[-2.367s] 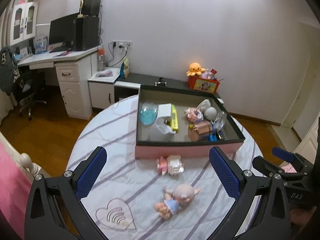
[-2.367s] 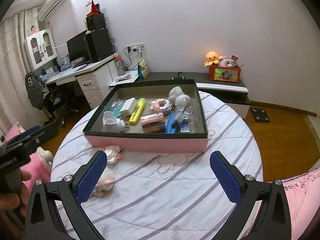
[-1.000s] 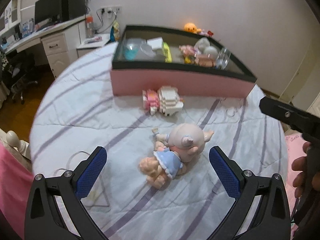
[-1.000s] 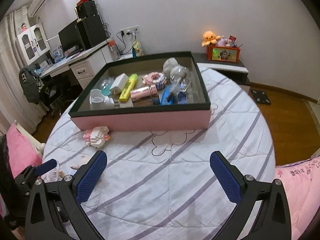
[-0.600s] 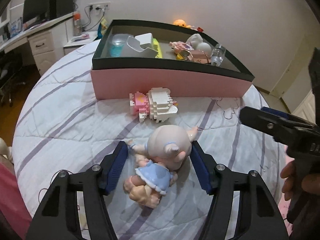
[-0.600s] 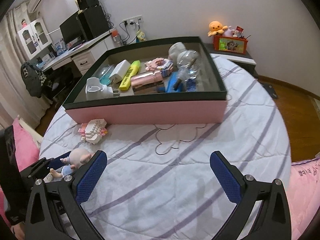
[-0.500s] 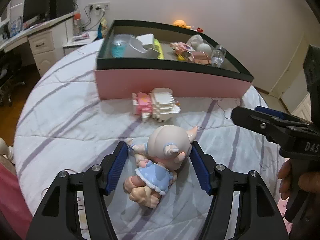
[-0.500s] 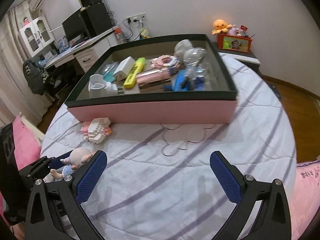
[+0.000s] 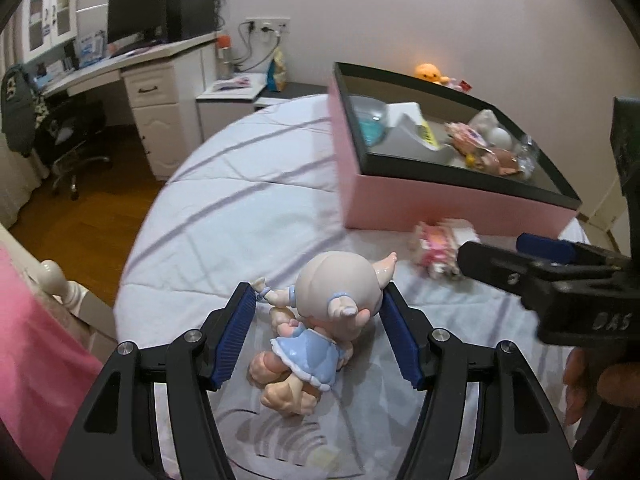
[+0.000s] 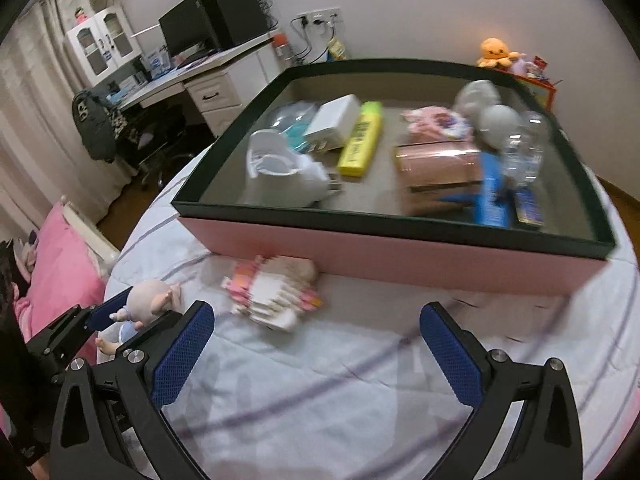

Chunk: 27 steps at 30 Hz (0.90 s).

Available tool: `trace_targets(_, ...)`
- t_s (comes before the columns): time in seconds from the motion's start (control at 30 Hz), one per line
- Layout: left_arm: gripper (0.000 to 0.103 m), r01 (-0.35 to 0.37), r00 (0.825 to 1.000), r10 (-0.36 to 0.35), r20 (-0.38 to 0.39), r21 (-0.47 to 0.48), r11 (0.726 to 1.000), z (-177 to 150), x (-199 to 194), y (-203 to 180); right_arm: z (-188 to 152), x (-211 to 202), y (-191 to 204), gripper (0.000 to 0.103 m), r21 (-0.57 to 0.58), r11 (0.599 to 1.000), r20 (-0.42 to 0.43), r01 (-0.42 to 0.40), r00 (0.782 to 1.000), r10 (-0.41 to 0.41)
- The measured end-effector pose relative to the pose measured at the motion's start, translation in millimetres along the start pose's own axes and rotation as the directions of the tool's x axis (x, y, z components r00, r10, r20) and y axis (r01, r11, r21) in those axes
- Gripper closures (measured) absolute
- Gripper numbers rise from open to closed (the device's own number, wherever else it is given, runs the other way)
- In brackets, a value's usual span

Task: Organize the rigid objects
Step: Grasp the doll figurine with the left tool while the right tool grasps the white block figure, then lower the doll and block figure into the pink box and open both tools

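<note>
My left gripper [image 9: 316, 330] had squeezed the doll [image 9: 320, 320] by its head; my wide-open, empty right gripper [image 10: 316, 350] pointed at the block toy [image 10: 272, 294] beside the pink box [image 10: 400, 252].

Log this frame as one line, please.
left gripper: shut on doll | right gripper: open, empty, near block toy | pink box: filled

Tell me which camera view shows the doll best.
The left wrist view. The doll lies large and sharp in the middle, between the jaws of the left gripper, which are closed on it. The right wrist view shows it small at the left edge, partly hidden by the right gripper.
</note>
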State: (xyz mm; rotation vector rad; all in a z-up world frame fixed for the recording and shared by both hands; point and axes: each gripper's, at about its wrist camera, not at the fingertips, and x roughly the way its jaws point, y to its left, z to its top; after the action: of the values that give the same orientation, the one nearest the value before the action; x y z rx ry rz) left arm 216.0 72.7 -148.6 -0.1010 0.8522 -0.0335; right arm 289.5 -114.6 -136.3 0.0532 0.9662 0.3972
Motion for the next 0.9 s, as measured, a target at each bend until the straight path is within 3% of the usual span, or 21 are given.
trace_targets(0.13,0.038,-0.024,1.000,0.024,-0.005,0.003,1.000,0,4,7,-1,22,9,0.000,0.001,1.000,-0.034,0.017,0.999,-0.017)
trace_targets(0.27,0.038,-0.041,0.999,0.041,0.001,0.028,0.999,-2,5,3,-2,27,15,0.003,-0.037,0.996,0.006,0.082,0.997,-0.081)
trace_targets(0.33,0.038,-0.032,0.999,0.031,0.003,0.014,0.999,-1,5,4,-3,25,17,0.014,-0.075,0.990,0.008,0.118,0.993,-0.118)
trace_targets(0.43,0.038,-0.024,1.000,0.024,0.002,0.003,1.000,-1,4,6,-11,15,13,0.042,-0.090,0.988,0.036,0.122,0.992,-0.119)
trace_targets(0.53,0.038,-0.020,1.000,0.020,0.005,0.004,1.000,0,2,6,-13,6,-1,0.043,-0.060,0.996,0.032,0.071,0.997,-0.069)
trace_targets(0.9,0.038,0.010,0.999,-0.010,0.036,0.015,1.000,4,-17,-9,-27,-44,-29,0.043,0.010,1.000,0.091,0.024,0.996,-0.025)
